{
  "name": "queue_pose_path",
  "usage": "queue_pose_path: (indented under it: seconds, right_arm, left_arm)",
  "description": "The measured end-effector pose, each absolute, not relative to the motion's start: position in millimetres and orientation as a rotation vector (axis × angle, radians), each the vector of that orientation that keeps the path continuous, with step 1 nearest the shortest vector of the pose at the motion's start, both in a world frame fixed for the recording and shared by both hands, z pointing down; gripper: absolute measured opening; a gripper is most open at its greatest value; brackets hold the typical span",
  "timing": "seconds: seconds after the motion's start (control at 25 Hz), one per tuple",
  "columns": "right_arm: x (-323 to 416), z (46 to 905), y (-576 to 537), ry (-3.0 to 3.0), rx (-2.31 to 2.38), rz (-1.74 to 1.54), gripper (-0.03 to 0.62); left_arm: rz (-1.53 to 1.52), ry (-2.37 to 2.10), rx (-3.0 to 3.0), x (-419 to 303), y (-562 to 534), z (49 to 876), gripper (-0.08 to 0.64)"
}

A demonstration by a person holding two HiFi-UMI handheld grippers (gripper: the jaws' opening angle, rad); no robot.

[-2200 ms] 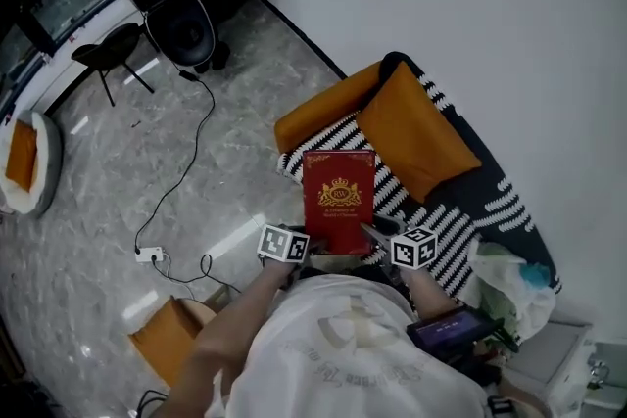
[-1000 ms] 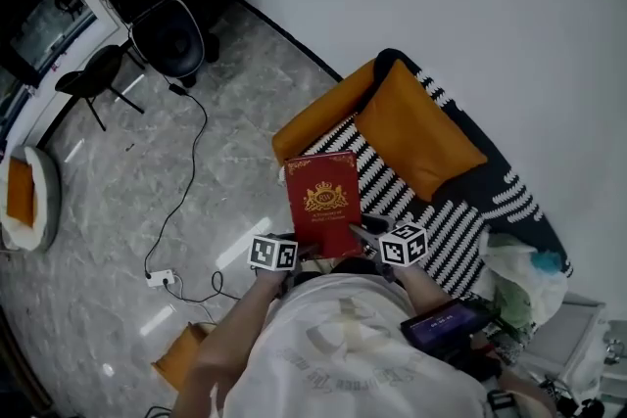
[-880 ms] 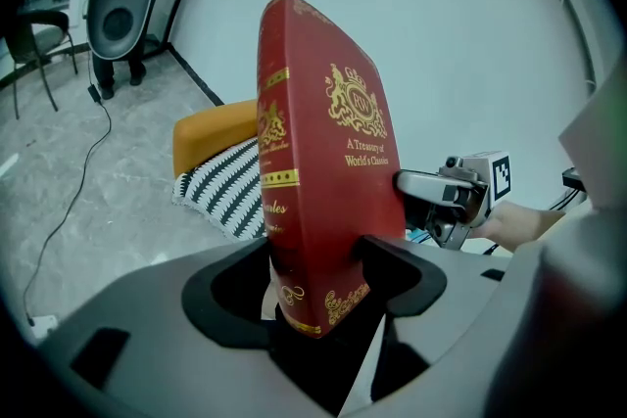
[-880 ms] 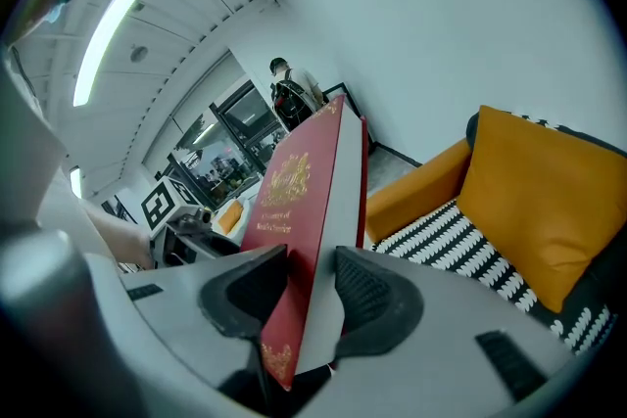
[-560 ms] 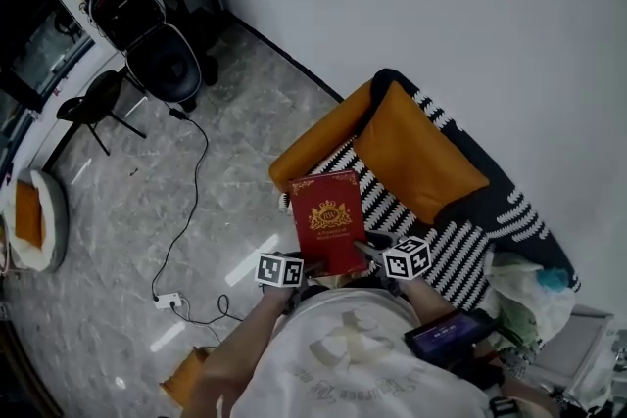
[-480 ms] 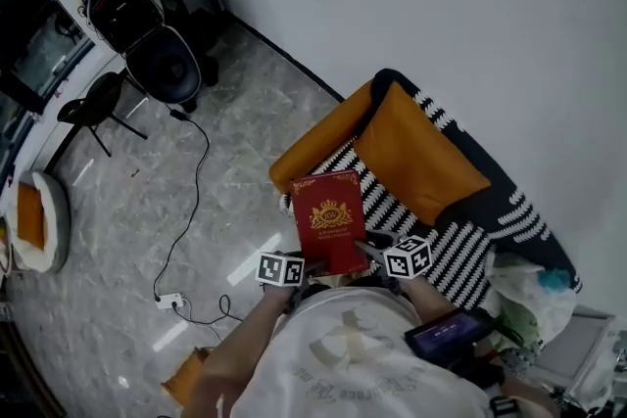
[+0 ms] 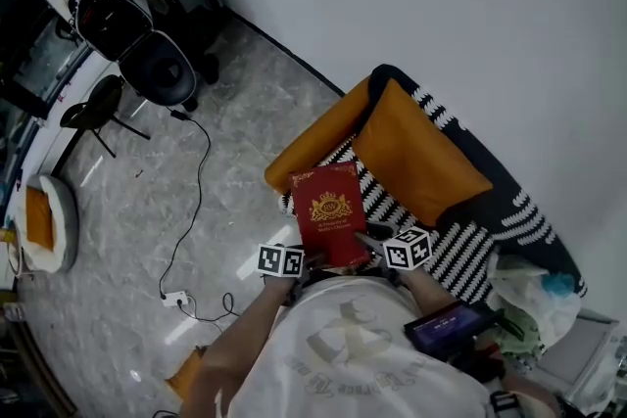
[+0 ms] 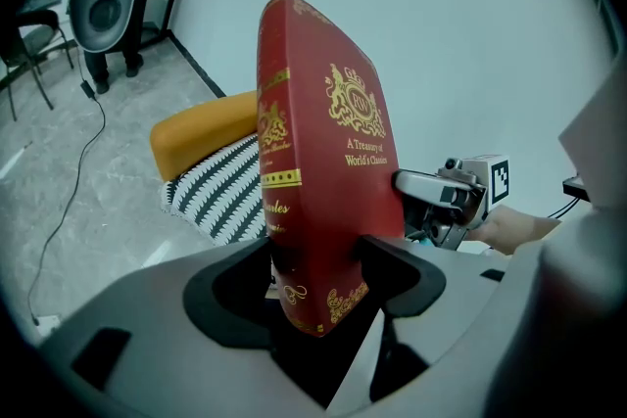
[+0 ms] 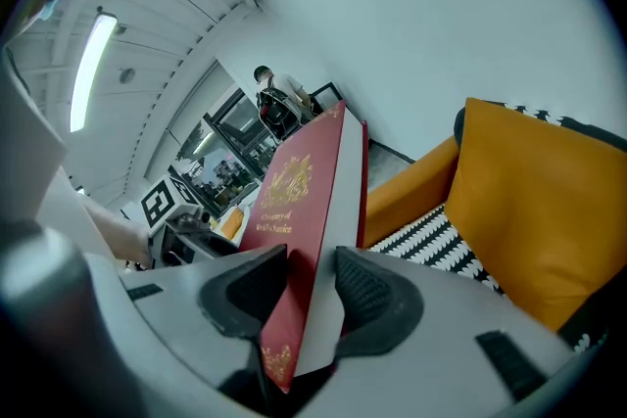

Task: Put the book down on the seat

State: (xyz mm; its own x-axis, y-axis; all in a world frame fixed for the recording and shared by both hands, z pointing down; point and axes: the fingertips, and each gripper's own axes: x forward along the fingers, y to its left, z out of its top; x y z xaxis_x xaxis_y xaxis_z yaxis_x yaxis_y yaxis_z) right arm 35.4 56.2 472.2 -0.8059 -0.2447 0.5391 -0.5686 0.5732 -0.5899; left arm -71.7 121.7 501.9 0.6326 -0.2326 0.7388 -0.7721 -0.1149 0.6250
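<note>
A red hardback book point(image 7: 330, 213) with gold print is held in the air over the front edge of the striped seat point(image 7: 377, 201). My left gripper point(image 7: 294, 261) is shut on the book's point(image 8: 323, 162) lower left corner, by the spine. On the lower right edge of the book point(image 9: 309, 210), my right gripper point(image 7: 380, 244) is also shut. The seat belongs to a small sofa with an orange cushion point(image 7: 416, 157) against its back and an orange bolster point(image 7: 312, 137) at its left end. The black-and-white seat point(image 8: 220, 196) shows below the book in the left gripper view.
A white cable with a power strip point(image 7: 177, 298) trails over the grey marble floor to the left. A stroller point(image 7: 127, 24) and a person stand at the far corner. White bags point(image 7: 534, 294) lie at the sofa's right end. The white wall runs behind the sofa.
The book has stayed in both grippers and has shifted a little toward the sofa's left front. The head view has swung, so the room has slid in frame.
</note>
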Motion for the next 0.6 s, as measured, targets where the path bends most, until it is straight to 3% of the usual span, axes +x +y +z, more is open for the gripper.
queue_pose_path:
  seconds: [0.6]
  right_arm:
    - [78.6,479.2,28.8,-2.427,0.648,1.154,0.163]
  left_arm:
    - [0.545,-0.835,1.591,-26.6,99.9,507.1,0.298]
